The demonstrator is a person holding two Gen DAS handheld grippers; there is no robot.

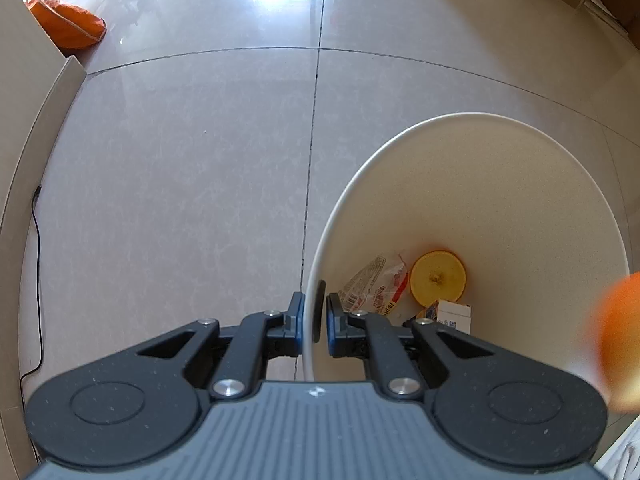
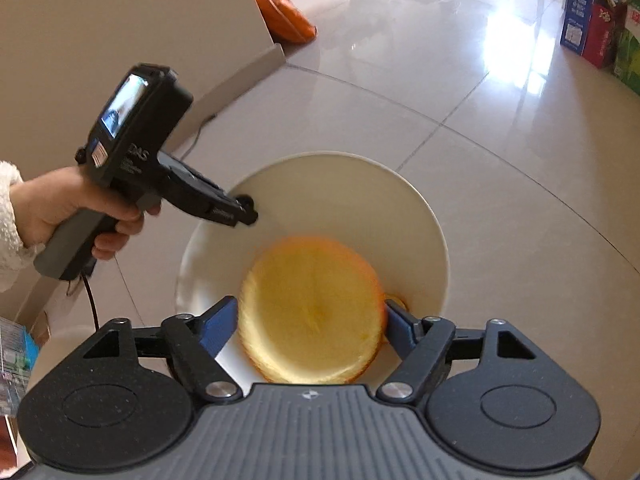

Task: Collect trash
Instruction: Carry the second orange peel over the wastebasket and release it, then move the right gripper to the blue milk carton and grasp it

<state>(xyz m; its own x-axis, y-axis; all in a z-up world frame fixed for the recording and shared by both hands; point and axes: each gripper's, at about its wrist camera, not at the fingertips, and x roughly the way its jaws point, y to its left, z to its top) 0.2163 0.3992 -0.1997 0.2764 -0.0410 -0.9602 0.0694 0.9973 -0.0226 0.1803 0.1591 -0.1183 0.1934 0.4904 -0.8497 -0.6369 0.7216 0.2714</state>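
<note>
Left gripper pinches the rim of a white bin, 1 finger outside the wall and 1 inside, the blue pads pressed against the thin white edge; the bin stands on a pale tiled floor. At the bottom of the bin lie 1 orange half with its cut face upward, a crumpled clear wrapper with red print just beside it on the left, and a small white carton touching the near side of the fruit. A blurred orange shape at the right edge of the left wrist view cannot be identified with certainty from that view. In the right wrist view, the right gripper is positioned above the mouth of the same bin, its 2 blue-padded fingers spread to either side of a second orange half, cut face toward the camera and smeared by motion blur; whether the pads actually touch the fruit cannot be told. A hand with a fluffy white sleeve holds the left gripper's handle at the bin's left rim. Against the wall beyond lies an orange bag; cardboard boxes stand at the far right.
</note>
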